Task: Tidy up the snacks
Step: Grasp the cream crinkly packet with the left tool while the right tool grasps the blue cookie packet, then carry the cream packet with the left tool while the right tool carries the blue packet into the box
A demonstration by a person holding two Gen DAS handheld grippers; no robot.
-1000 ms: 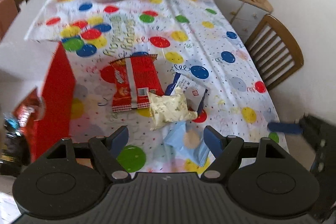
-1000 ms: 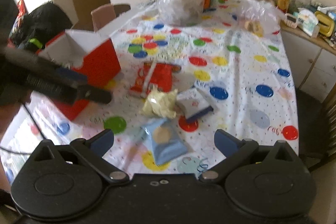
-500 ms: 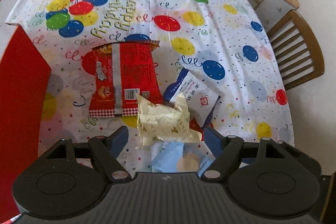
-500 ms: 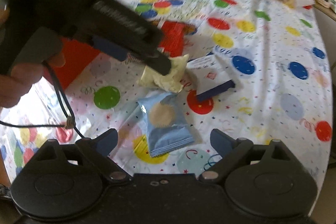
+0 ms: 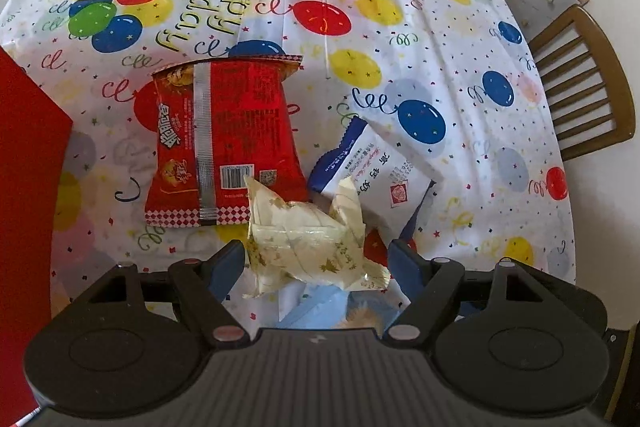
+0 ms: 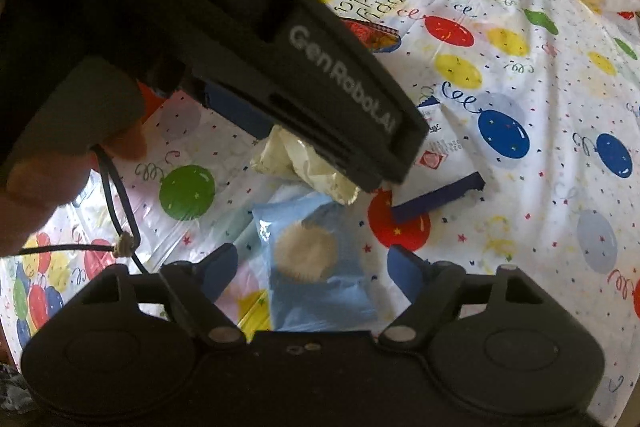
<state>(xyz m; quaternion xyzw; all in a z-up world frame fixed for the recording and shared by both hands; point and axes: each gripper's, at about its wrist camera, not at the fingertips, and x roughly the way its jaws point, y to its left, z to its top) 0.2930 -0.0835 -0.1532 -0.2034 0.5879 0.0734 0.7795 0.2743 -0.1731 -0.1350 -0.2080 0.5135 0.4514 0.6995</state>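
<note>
- Both grippers have been lowered toward the snacks since the earlier frames, and the packets now appear larger and closer to the fingertips in both wrist views.
- Four snack packets are counted on the table [image 5: 460, 39], which is covered by a balloon-print birthday cloth; they lie together near its middle.
- One red box [image 5: 28, 195] is seen at the left edge of the table in the left wrist view.
- One red packet [image 5: 228, 143] lies flat just right of the box, seam side up.
- One cream packet [image 5: 308, 243] overlaps the red packet's near right corner; it lies between the fingers of the left gripper [image 5: 318, 259], whose jaws are apart with no pad pressed on it.
- One white and blue packet [image 5: 380, 167] lies to the right, touching the cream packet.
- One pale blue packet [image 6: 316, 259] lies nearest the table's near edge, between the fingers of the right gripper [image 6: 312, 263]; these jaws have just been closing but are apart and not pressed on it.
- One wooden chair [image 5: 584, 83] stands beyond the table's right edge.
</note>
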